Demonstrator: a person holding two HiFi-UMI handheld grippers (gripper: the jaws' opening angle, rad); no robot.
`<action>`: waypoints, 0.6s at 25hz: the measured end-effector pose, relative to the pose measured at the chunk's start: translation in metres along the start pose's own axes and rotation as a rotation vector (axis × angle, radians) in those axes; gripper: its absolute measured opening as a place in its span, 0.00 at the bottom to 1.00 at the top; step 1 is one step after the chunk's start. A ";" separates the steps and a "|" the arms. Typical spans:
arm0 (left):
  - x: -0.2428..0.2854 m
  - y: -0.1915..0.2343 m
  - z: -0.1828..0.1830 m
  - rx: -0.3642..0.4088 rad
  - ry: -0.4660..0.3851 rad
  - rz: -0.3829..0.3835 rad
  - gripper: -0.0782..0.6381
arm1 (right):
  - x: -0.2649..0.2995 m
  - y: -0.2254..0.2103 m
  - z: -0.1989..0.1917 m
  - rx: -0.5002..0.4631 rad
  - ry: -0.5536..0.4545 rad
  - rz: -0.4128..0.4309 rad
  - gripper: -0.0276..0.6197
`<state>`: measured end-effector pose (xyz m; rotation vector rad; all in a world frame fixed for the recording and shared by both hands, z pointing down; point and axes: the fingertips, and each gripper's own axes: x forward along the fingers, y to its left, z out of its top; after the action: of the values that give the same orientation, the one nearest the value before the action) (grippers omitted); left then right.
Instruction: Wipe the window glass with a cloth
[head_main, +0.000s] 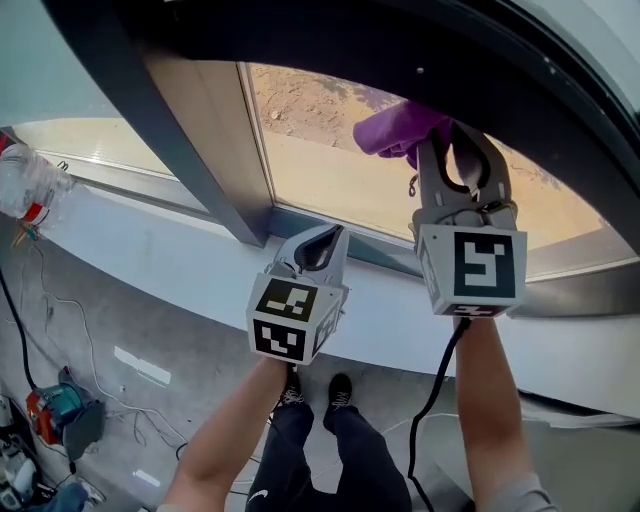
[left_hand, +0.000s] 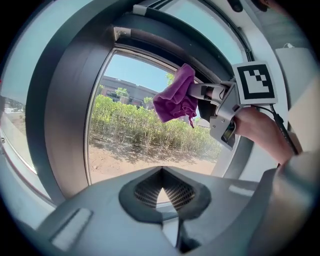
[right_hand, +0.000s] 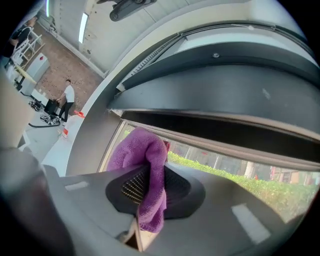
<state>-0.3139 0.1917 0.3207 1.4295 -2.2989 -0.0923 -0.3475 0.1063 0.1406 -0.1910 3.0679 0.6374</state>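
A purple cloth (head_main: 395, 130) is bunched against the upper part of the window glass (head_main: 330, 150), with my right gripper (head_main: 440, 140) shut on it. In the right gripper view the cloth (right_hand: 145, 165) hangs down between the ribbed pads of that gripper (right_hand: 150, 187). My left gripper (head_main: 325, 240) is lower, by the bottom corner of the pane, shut and holding nothing. From the left gripper view I see its own closed jaws (left_hand: 162, 172), the cloth (left_hand: 175, 100) and the right gripper (left_hand: 197, 91) up against the glass (left_hand: 130, 130).
A dark mullion (head_main: 150, 120) borders the pane on the left, and a white sill (head_main: 180, 270) runs below. A plastic bottle (head_main: 25, 180) stands at the sill's far left. A red tool (head_main: 55, 415) and cables lie on the floor. My shoes (head_main: 340, 390) are just below the sill.
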 end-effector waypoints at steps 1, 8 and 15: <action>0.002 0.003 -0.005 0.002 0.009 -0.002 0.11 | 0.002 0.003 -0.006 -0.007 0.000 -0.002 0.17; 0.009 0.014 -0.048 -0.040 0.060 0.037 0.11 | -0.003 0.027 -0.068 -0.006 0.054 0.030 0.17; 0.022 0.015 -0.096 -0.091 0.093 0.094 0.11 | -0.003 0.061 -0.169 0.046 0.160 0.102 0.17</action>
<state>-0.2971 0.1957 0.4184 1.2521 -2.2522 -0.0992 -0.3483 0.0954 0.3199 -0.0890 3.2610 0.5822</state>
